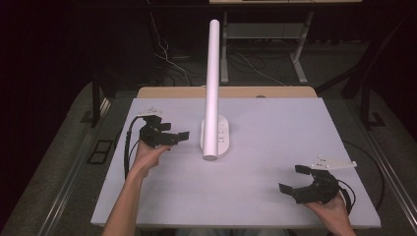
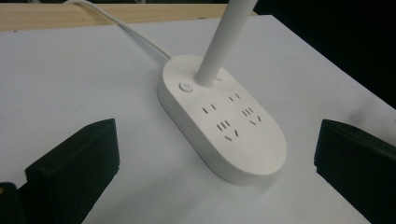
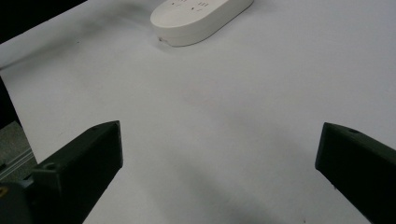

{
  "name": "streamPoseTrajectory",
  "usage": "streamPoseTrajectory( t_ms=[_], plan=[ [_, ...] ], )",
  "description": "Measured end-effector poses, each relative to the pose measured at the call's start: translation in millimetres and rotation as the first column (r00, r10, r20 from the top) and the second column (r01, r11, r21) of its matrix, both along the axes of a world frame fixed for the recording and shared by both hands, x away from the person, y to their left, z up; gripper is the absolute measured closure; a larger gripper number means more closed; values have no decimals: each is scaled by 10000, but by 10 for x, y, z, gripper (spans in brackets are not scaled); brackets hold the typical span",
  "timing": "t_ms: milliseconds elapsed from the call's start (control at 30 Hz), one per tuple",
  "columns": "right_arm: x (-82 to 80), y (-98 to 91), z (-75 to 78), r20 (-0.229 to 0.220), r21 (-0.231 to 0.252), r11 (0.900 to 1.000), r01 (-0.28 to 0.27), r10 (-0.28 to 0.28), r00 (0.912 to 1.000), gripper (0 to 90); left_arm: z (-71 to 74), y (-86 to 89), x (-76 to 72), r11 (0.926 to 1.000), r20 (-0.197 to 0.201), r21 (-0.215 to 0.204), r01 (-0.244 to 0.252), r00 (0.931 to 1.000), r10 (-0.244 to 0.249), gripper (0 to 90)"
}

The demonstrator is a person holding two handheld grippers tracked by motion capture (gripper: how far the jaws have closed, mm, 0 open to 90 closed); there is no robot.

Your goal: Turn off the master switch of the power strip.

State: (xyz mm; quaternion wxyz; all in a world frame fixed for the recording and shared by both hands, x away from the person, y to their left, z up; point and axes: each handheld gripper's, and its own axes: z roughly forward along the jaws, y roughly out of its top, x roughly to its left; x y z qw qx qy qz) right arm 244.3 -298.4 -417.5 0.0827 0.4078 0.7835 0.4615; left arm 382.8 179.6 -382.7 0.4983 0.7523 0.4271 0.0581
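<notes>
Both tongs spread wide, holding nothing. Lamp base (image 1: 215, 138) mid counter (image 1: 275, 196), stem up. Left tongs (image 1: 173, 139) just beside base, right tongs (image 1: 293, 179) well apart. My guess: approach square, pinch stem low so base won't tip.

Dark room, grey floor (image 1: 59, 162) (cables (image 1: 169, 61))

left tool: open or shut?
Open. In the left gripper view its two black jaws stand wide apart at either side, with nothing between them; the white power strip base lies ahead. The high view shows the left tool spread too.
</notes>
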Motion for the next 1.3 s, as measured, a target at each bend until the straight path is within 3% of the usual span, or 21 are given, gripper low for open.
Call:
streamPoseTrajectory(
  t_ms=[67,267,700,1100,1300],
  plan=[
    [-3,3,1,-15,-6,10000,-5,5,10000,0,-18,33,-107,9998,118,-175,27,9999,-25,0],
    [-6,0,3,-27,2,10000,43,-43,10000,0,-59,68,-272,9996,378,37,262,9989,-263,0],
    [-8,22,0,23,-3,10000,-27,27,10000,0,-130,95,-719,9978,838,-65,659,9943,-651,0],
    [-20,25,13,-1,136,9999,-32,32,10000,0,-217,53,-1058,9963,988,-85,850,9916,-837,0],
    [-31,26,11,-53,153,9999,-52,53,10000,0,-269,59,-1116,9959,907,-39,902,9918,-895,0]
  ],
)
